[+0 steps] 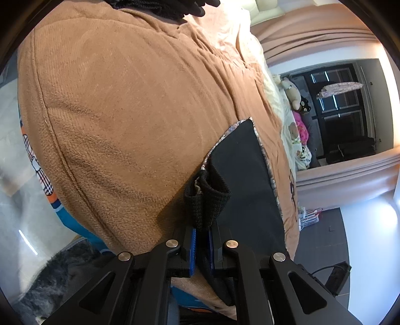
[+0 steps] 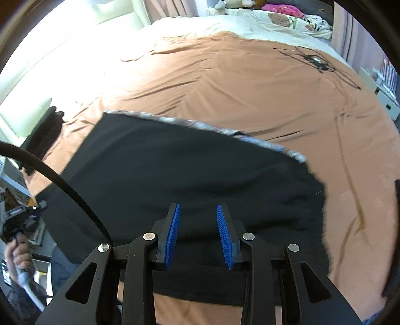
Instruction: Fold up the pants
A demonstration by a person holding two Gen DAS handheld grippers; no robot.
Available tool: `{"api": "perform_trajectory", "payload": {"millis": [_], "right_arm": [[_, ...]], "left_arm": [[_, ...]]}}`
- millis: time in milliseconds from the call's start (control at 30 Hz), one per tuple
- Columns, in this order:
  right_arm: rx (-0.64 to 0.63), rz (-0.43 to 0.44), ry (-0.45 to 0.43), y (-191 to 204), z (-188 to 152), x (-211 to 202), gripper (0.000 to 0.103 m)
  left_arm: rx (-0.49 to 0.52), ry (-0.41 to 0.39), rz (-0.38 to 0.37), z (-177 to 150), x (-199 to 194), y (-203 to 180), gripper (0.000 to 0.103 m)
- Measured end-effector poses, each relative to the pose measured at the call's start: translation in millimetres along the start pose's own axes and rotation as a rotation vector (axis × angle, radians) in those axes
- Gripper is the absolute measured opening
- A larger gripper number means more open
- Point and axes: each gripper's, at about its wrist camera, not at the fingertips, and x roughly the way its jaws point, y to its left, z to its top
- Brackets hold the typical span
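Black pants (image 2: 187,175) with a patterned grey trim (image 2: 200,125) lie spread on a brown blanket (image 2: 250,82). My right gripper (image 2: 198,215) hovers over them near their front edge, open, with nothing between its blue pads (image 2: 175,232). In the left wrist view the pants (image 1: 245,170) hang over the blanket's edge, and my left gripper (image 1: 202,232) is shut on their black ribbed cuff (image 1: 207,197), which bunches up out of the jaws. At the far left of the right wrist view a hand (image 2: 17,252) holds that other gripper.
Another dark garment (image 2: 47,130) lies at the blanket's left edge. A thin black cable (image 2: 317,60) sprawls across the far right of the blanket. White bedding with plush toys (image 2: 280,17) is behind. A thick black cord (image 2: 62,185) arcs across the left.
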Motion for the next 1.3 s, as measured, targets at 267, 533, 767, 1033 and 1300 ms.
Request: {"api": "perform_trajectory", "payload": {"millis": [267,533,767,1033,1300], "right_arm": [[0.014,0.066,-0.003,33,-7,14,0.028],[0.072,0.083,-0.033,58,-28,25,0.028],[0.087,0.063,0.011,74,-68,63,0.028],[0.094,0.044,0.004,68,-88,62,0.028],[0.119,0.072,0.004,56,-85,60,0.028]], "left_arm": [[-0.011,0.009,-0.013,0,8,6,0.007],[-0.024,-0.007,-0.042,-1,9,8,0.007],[0.006,-0.028,-0.136,2,-13,-18,0.006],[0.107,-0.044,-0.213,0,-26,-77,0.005],[0.162,-0.048,-0.224,0,-29,-112,0.005]]}}
